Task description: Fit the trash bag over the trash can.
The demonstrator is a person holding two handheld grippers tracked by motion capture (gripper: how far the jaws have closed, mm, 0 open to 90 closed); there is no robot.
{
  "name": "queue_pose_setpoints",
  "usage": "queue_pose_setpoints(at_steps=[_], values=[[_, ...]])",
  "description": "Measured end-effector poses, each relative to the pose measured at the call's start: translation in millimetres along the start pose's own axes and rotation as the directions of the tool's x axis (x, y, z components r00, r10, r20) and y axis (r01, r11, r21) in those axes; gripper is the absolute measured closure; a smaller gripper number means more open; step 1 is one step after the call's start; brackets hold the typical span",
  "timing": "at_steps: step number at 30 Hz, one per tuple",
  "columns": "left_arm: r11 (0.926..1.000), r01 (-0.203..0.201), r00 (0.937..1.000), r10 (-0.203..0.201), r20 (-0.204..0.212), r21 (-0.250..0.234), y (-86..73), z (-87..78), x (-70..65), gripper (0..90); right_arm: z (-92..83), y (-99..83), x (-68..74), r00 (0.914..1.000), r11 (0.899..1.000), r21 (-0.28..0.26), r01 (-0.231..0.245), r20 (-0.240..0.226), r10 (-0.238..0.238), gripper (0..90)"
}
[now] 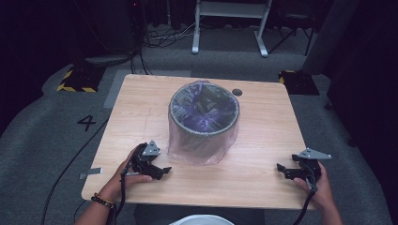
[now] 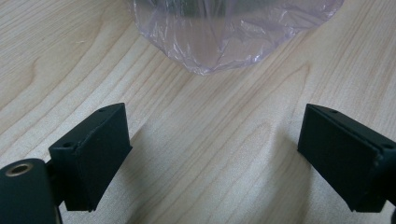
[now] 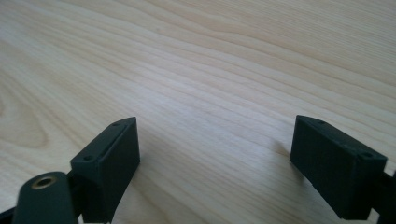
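With the bag-lined bin (image 1: 203, 123) standing mid-surface (image 1: 263, 154), both the left gripper (image 1: 157, 171) and right gripper (image 1: 283, 171) were held released and empty near it, so a reach for the bag's rim was judged next.

A lab or studio is suggested: dark curtains are seen at the frame's edges, cables (image 1: 164, 35) at upper centre, a floor numeral (image 1: 86, 123) at left.

Dark object (image 1: 207, 101) inside bin unidentifiable
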State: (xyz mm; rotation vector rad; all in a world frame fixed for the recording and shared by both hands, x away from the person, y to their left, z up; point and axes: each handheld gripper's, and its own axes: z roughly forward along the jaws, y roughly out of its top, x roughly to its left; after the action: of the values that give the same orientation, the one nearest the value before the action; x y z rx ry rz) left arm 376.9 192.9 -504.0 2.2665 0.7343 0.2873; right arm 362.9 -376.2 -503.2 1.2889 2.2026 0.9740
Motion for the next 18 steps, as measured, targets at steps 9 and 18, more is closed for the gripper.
queue_pose_setpoints(at_steps=[9,18], values=[[1.0000,-0.003,1.0000,0.003,0.005,0.001,0.9,1.0,0.9,8.3,-1.4,-1.5,-13.2,0.9958,0.998,-0.004,-0.062,0.068,0.062,15.6],[1.0000,-0.004,1.0000,0.004,0.000,0.004,2.0,2.1,1.5,7.5,-1.5,-1.7,-14.1,0.9919,0.996,-0.006,-0.085,0.095,0.085,15.6]])
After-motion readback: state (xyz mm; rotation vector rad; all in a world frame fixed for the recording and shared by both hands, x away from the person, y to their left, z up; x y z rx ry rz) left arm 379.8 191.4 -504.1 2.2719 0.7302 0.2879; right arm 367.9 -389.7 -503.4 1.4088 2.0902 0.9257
